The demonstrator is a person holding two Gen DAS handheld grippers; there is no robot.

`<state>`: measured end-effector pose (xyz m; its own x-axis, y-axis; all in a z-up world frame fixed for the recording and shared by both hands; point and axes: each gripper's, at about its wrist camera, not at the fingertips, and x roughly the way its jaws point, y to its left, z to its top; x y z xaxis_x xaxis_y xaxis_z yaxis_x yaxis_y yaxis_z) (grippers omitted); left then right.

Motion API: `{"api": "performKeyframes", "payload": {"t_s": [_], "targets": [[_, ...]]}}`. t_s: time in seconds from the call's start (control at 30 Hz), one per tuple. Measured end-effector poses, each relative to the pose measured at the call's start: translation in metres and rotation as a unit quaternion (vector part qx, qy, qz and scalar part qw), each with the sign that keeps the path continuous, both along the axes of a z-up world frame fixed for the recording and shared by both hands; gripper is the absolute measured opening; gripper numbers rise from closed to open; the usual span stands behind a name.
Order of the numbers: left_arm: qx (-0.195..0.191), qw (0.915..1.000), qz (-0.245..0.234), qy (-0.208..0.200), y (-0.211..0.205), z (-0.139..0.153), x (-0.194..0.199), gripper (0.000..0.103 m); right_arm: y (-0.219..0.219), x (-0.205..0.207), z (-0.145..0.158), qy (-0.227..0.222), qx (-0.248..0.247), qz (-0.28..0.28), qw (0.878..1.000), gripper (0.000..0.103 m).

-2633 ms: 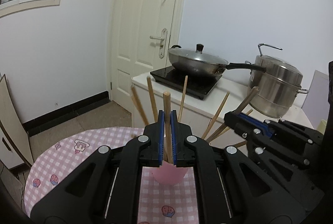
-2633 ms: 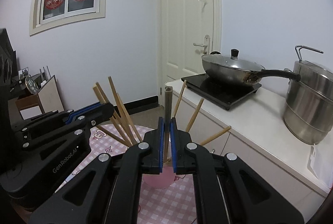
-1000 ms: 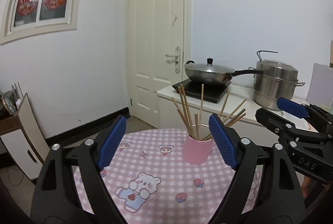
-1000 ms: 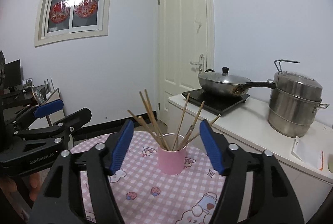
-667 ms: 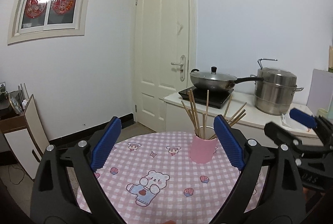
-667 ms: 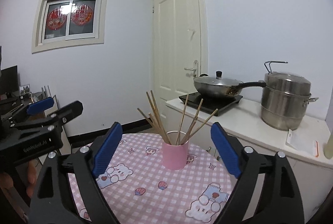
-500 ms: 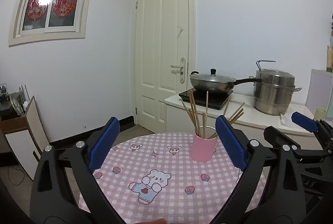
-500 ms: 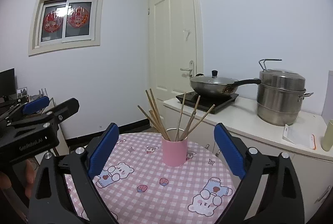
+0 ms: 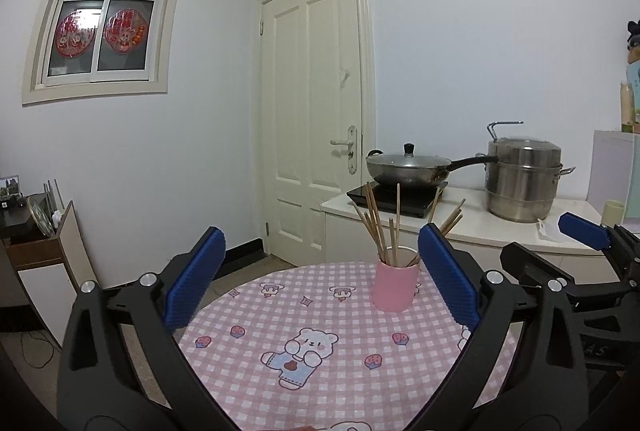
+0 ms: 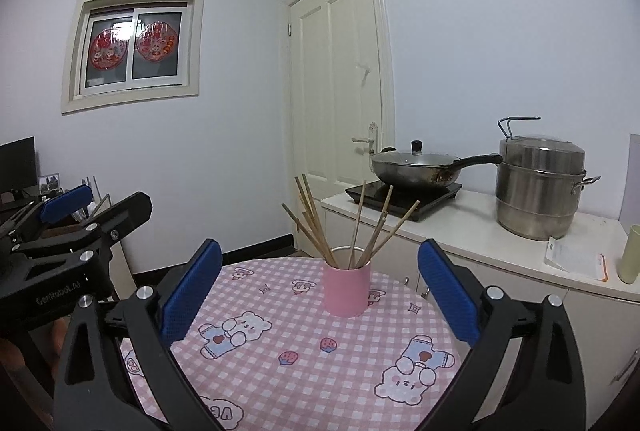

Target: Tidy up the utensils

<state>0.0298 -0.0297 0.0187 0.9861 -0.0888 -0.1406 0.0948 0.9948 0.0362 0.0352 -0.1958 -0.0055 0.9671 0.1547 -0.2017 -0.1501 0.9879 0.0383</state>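
- One pink cup [image 10: 346, 288] is stood near the tablecloth's [image 10: 304, 371] far edge.
- About nine chopsticks [image 10: 352, 227] are held in it.
- The left gripper [image 9: 320, 283] and the right gripper [image 10: 320, 289] are both spread wide, empty.

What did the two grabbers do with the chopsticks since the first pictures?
Both let go. The left gripper and the right gripper were each shut on a chopstick over the pink cup; now both are open, empty, and pulled back from it. The chopsticks stand in the cup. The cup stayed on the checkered tablecloth, and the wok hasn't moved.
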Motion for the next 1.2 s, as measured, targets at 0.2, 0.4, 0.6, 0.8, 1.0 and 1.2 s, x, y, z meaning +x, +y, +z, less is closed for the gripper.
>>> {"api": "performKeyframes", "payload": {"t_s": [0.2,0.4,0.6,0.8,1.0,1.2], "targets": [[-0.001,1.0000,0.001,-0.008,0.004,0.003,-0.006,0.097,0.001,-0.006,0.003,-0.005,-0.004,-0.001,1.000,0.095],[0.003,0.9999,0.004,-0.013,0.003,0.003,-0.010,0.097,0.004,-0.011,0.005,-0.010,-0.010,-0.005,1.000,0.095],[-0.002,0.9998,0.004,-0.018,0.004,0.004,-0.012,0.097,0.006,-0.015,0.007,-0.017,-0.016,-0.011,1.000,0.095],[-0.001,0.9997,0.009,-0.024,0.006,0.003,-0.015,0.097,0.007,-0.016,0.007,-0.017,-0.014,-0.010,1.000,0.095],[-0.002,0.9996,0.010,-0.025,0.006,0.003,-0.016,0.097,0.007,-0.016,0.007,-0.018,-0.015,-0.009,1.000,0.095],[-0.001,0.9996,0.010,-0.026,0.006,0.003,-0.017,0.097,0.007,-0.015,0.007,-0.016,-0.014,-0.008,1.000,0.095]]}}
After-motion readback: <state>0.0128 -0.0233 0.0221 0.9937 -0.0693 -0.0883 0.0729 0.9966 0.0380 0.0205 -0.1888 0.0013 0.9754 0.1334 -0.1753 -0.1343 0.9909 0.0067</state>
